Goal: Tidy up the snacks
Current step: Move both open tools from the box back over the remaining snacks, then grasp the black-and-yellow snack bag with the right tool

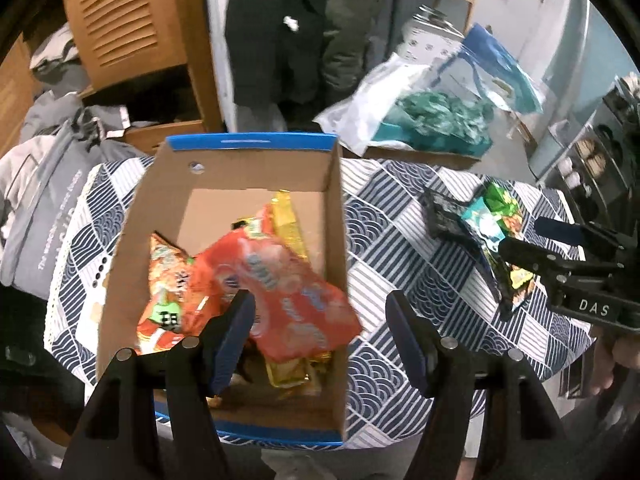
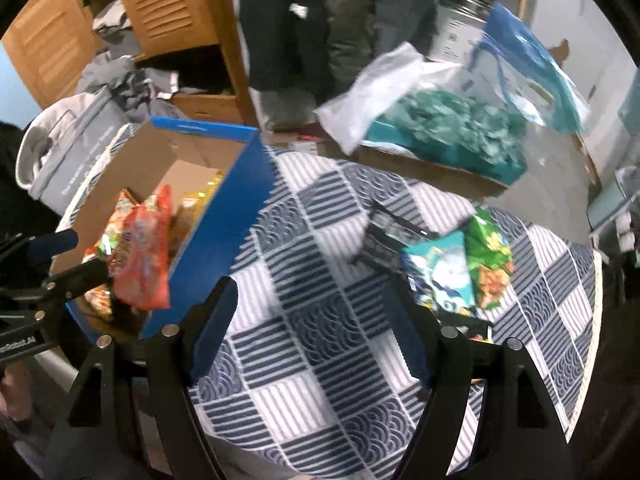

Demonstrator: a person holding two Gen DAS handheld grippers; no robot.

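Fingers of the left gripper [image 1: 320,336] stand apart with nothing clasped; between and just beyond them lies an orange-red snack bag [image 1: 280,284], tilted across other packets inside an open cardboard box [image 1: 160,200], and it looks free of both pads, though blur leaves that uncertain. Beneath and beside it sit an orange printed packet [image 1: 168,280] and gold packets [image 1: 286,216]. Fingers of the right gripper [image 2: 312,332] are likewise spread and empty, above bare tablecloth [image 2: 312,248], with a small heap of snacks to the right and a little farther off: a teal packet [image 2: 440,272], a green packet [image 2: 490,256] and a dark packet [image 2: 384,236] lying overlapped, close to the right finger. A round table carries both box and heap under a blue-and-white patchwork cloth of stripes and wave patterns. Beyond the table are a wooden louvred cabinet [image 1: 132,20], grey clothing [image 1: 48,184] piled at the left, hanging dark garments, and a white plastic bag [image 2: 380,84] with teal contents at the far right. Only the left view looks down into the box floor; the right view shows the box's blue outer wall and the left gripper at the left edge, while the left view catches the right gripper at its right edge over the heap.
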